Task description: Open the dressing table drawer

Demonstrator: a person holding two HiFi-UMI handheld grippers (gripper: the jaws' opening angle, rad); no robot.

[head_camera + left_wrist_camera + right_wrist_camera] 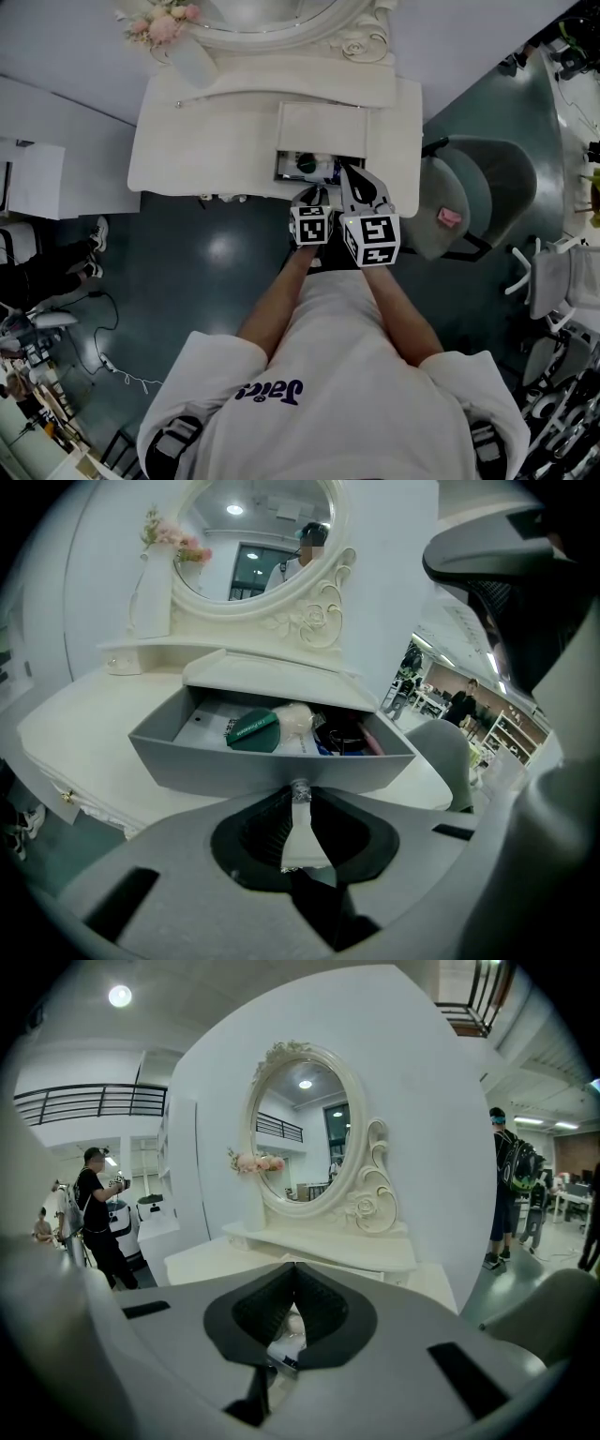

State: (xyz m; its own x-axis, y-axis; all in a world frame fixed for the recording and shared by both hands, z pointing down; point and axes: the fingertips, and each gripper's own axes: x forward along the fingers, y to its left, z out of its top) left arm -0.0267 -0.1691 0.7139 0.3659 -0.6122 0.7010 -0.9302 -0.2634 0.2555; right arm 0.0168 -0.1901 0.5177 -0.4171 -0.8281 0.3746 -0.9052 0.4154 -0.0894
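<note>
The white dressing table (187,141) has its grey drawer (272,761) pulled out, seen in the head view as an open slot (319,167). Inside lie a green round case (253,730), a cream puff (293,719) and dark items (342,738). My left gripper (300,794) is shut on the small drawer knob (300,787) at the middle of the front panel; from above it (314,194) sits at the drawer's front. My right gripper (293,1269) is shut with nothing in it and hovers over the drawer's right end (359,187).
An oval mirror (258,536) in a carved frame stands at the table's back, with a vase of pink flowers (178,42) to its left. A grey chair (469,202) stands right of the table. People stand in the background of both gripper views.
</note>
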